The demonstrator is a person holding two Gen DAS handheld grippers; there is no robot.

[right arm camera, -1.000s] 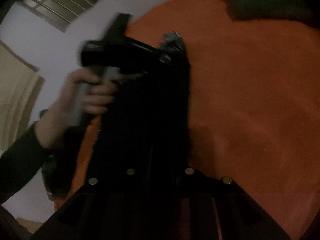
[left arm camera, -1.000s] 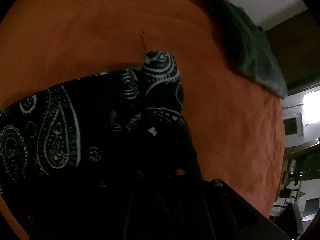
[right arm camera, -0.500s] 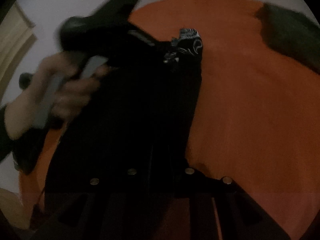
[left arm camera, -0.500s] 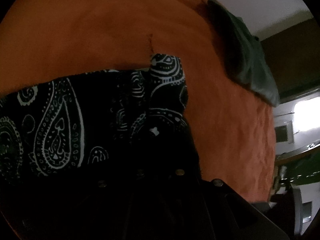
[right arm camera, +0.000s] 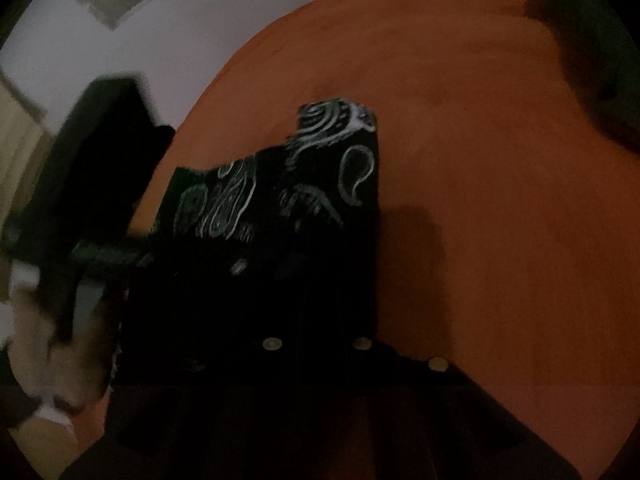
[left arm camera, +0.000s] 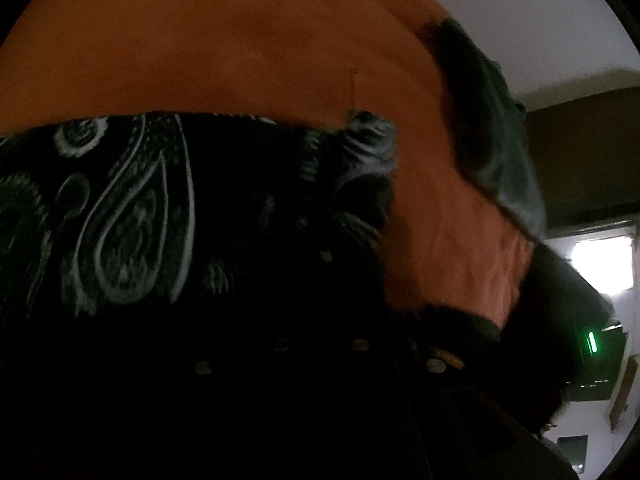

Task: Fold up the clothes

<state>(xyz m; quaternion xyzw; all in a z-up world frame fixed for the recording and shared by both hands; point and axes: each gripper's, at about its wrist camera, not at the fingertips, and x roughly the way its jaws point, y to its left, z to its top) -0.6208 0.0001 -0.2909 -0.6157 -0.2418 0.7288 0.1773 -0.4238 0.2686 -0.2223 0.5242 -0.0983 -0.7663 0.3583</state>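
A black cloth with a white paisley print (left arm camera: 132, 216) hangs over the orange bed cover (left arm camera: 240, 40). My left gripper (left arm camera: 360, 184) is shut on one corner, and a tuft of cloth pokes out past its dark fingertips. My right gripper (right arm camera: 336, 152) pinches another printed corner of the paisley cloth (right arm camera: 224, 200), which drapes back over its fingers. The fingers themselves are lost in the dark fabric. The left gripper's body (right arm camera: 100, 160) and the hand (right arm camera: 44, 340) holding it show at the left of the right wrist view.
A dark green garment (left arm camera: 492, 132) lies bunched at the far right of the bed, also in the right wrist view as the green garment (right arm camera: 592, 40). The orange cover (right arm camera: 500, 160) stretches bare around the cloth. A pale wall and a bright window lie beyond.
Both grippers have come down closer to the bed with the cloth. In the right wrist view the printed side has turned into sight and the left gripper has swung lower left.
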